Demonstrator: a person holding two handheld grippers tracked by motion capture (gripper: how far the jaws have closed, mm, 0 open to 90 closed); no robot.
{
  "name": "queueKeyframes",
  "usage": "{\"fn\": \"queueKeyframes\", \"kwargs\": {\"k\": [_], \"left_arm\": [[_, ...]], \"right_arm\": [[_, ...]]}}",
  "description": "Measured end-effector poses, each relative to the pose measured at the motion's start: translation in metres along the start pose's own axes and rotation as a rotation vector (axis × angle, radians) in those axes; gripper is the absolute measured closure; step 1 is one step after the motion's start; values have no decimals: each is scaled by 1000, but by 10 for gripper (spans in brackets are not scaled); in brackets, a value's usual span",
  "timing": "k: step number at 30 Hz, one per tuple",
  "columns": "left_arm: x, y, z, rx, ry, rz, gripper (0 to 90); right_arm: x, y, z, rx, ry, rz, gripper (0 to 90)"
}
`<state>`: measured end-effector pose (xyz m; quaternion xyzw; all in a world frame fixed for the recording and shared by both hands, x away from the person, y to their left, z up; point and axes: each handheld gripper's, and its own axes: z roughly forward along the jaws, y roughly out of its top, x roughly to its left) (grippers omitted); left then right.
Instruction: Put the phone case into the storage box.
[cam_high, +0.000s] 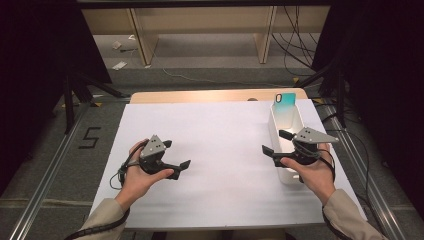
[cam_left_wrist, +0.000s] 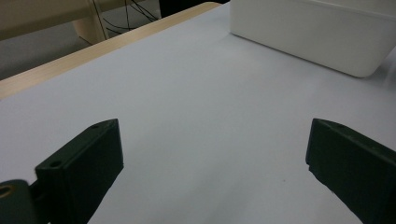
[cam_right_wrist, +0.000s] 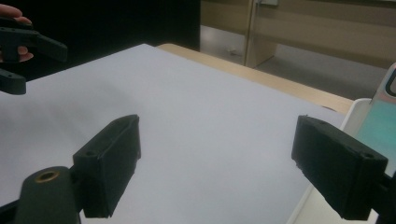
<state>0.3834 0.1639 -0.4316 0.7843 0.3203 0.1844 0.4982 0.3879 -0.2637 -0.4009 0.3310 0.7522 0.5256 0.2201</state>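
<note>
White paper (cam_high: 220, 150) covers the wooden table (cam_high: 200, 95), and on it we hold both grippers low over the sheet, each with nothing between its jaws. Our left gripper (cam_high: 179, 161) hovers over the left half of the sheet, jaws spread wide; in the left gripper view we see only bare paper between them. Our right gripper (cam_high: 276, 141) sits at the right side, jaws likewise wide apart, its far jaw over the near end of the white bin (cam_high: 285, 172). That long narrow bin lies along the sheet's right edge. A teal phone case (cam_high: 284, 106) stands tilted at the bin's far end, leaning on the end wall, well apart from both grippers. Whether anything else lies in the bin we cannot tell.
</note>
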Motion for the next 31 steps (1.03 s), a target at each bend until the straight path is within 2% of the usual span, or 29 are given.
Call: {"fn": "queueKeyframes", "kwargs": {"k": [31], "left_arm": [[0,0,1,1,-3,-1,38]], "right_arm": [[2,-4,-4,-6,10,-12,161]]}}
